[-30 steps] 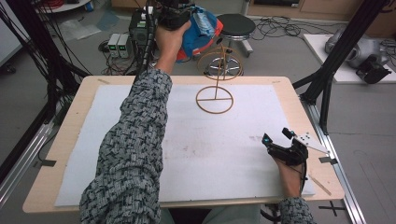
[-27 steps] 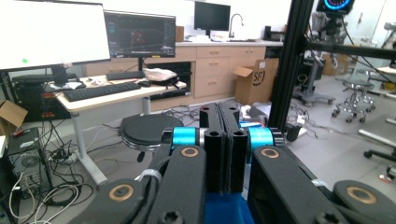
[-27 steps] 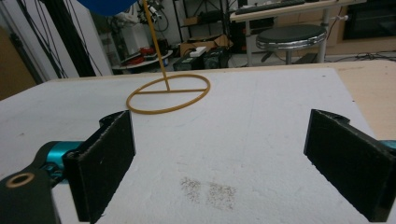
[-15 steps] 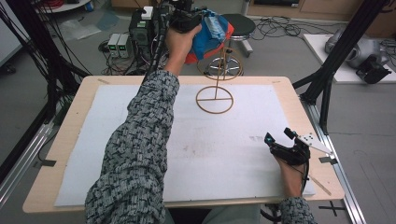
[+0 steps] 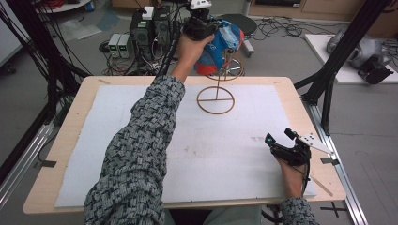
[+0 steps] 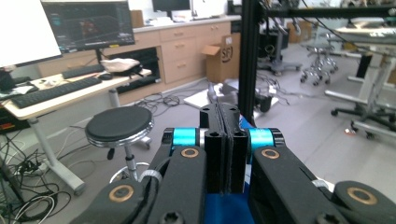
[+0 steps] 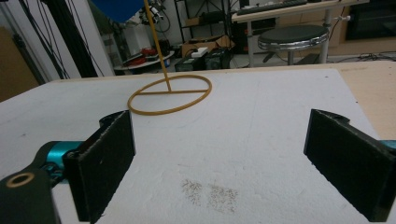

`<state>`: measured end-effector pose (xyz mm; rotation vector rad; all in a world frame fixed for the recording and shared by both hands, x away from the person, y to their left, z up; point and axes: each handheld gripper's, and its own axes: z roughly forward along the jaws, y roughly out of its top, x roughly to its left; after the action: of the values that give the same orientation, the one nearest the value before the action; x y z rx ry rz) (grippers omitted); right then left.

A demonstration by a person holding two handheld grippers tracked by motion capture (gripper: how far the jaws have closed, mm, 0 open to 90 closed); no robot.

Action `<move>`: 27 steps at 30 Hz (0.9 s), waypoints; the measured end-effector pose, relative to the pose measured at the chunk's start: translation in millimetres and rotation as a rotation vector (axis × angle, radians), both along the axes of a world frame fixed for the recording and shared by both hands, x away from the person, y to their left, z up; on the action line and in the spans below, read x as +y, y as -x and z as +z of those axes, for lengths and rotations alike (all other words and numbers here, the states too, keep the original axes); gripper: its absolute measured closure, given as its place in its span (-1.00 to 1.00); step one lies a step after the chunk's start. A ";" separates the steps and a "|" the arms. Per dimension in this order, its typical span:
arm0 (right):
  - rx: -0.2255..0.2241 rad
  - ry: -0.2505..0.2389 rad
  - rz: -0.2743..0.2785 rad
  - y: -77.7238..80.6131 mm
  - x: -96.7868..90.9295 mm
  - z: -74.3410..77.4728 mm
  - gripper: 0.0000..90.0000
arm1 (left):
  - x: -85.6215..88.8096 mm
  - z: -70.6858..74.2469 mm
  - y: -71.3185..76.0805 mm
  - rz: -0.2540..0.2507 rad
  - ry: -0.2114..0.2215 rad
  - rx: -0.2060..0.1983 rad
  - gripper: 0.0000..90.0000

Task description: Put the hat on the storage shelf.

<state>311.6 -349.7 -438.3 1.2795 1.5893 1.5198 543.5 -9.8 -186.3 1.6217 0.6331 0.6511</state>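
Observation:
High over the table's far edge, my left gripper (image 5: 199,27) is shut on a blue and red cloth item (image 5: 220,44); it looks like a cap, and it hangs at the top of a thin wooden stand's pole. The stand's ring base (image 5: 215,100) rests on the white board. In the left gripper view the jaws of the left gripper (image 6: 225,121) are pressed together, with blue cloth (image 6: 226,207) below them. My right gripper (image 5: 279,136) rests open on the board near the right edge. In its own view the right gripper (image 7: 229,168) holds nothing and faces the ring base (image 7: 168,111) and the blue cloth (image 7: 116,8).
A white foam board (image 5: 117,140) covers the wooden table (image 5: 75,117). Black frame posts (image 5: 328,75) stand at the table's right and left. A round stool (image 6: 119,125), cables and power boxes (image 5: 141,33) lie beyond the far edge.
My left gripper has carried the blue and red cloth item to the right and slightly down, over the stand's pole. The right gripper has stayed in place.

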 end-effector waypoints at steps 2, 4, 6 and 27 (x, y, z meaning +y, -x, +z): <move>0.001 0.001 0.000 -0.1 -0.1 -0.1 -0.82 | -5.2 -2.0 1.7 -0.018 -0.024 0.000 0.97; 0.002 0.000 0.001 -0.1 0.0 -0.1 -0.82 | -9.4 -3.7 3.0 -0.029 -0.037 0.000 0.97; 0.002 0.004 0.002 -0.2 -0.1 -0.2 -0.82 | -14.2 -5.3 4.7 -0.047 -0.050 0.001 0.97; 0.009 0.005 0.003 -0.6 -0.1 -0.6 -0.82 | -40.5 -12.3 21.4 -0.148 -0.164 0.011 0.97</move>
<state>312.2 -349.8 -438.9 1.2832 1.6003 1.5131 522.1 -50.3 -198.6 1.8067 0.4719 0.5982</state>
